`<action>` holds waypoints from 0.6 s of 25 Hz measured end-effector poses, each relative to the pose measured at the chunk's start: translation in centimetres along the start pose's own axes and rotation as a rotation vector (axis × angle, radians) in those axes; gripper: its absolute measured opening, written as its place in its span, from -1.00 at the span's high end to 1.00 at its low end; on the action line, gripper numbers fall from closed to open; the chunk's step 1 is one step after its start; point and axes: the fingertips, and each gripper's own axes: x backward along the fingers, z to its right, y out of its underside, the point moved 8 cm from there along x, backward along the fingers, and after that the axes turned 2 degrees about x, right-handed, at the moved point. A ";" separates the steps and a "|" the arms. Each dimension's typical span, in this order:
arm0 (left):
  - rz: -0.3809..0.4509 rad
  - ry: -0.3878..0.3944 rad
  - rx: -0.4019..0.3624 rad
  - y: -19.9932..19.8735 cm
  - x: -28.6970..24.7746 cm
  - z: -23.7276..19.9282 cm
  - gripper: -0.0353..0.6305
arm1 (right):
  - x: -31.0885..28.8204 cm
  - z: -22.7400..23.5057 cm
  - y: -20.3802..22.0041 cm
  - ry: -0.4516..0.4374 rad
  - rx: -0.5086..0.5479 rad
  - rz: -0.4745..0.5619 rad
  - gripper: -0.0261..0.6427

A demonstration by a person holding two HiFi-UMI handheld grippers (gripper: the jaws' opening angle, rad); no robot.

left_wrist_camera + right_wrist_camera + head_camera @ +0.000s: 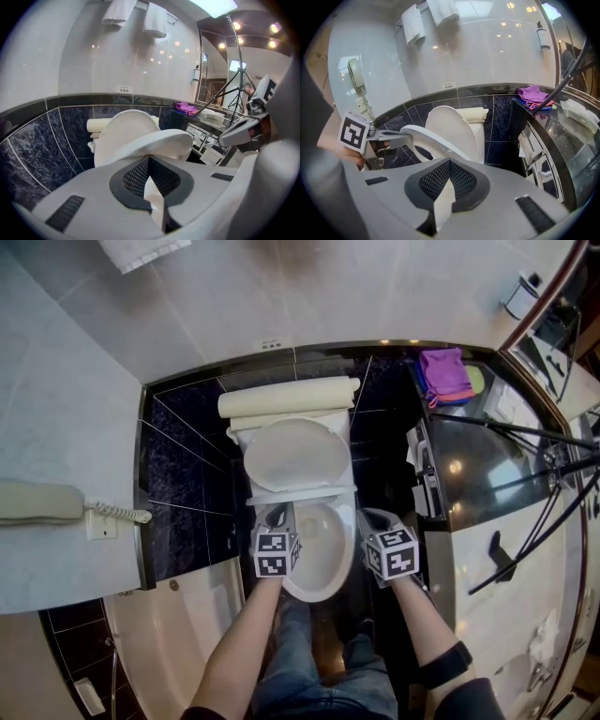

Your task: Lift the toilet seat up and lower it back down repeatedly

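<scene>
Obs: left claw (275,517) is pinching toilet seat (302,493) at its 9 o'clock edge, right claw (375,518) at 3 o'clock. Seat is hanging half-raised above bowl (319,557), lid (292,454) standing upright at 12 o'clock.

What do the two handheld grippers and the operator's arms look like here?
Both the left gripper and right gripper have light grey moulded plastic jaws, black mesh-textured pads and black ribbed inserts. Each carries a white cube with black square markers. No cables visible. Forearms bare; black band on the right arm.
</scene>
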 end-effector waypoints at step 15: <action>-0.002 0.002 -0.062 -7.0 -6.3 -4.1 0.89 | -0.9 0.1 -0.4 0.010 -0.004 0.004 0.87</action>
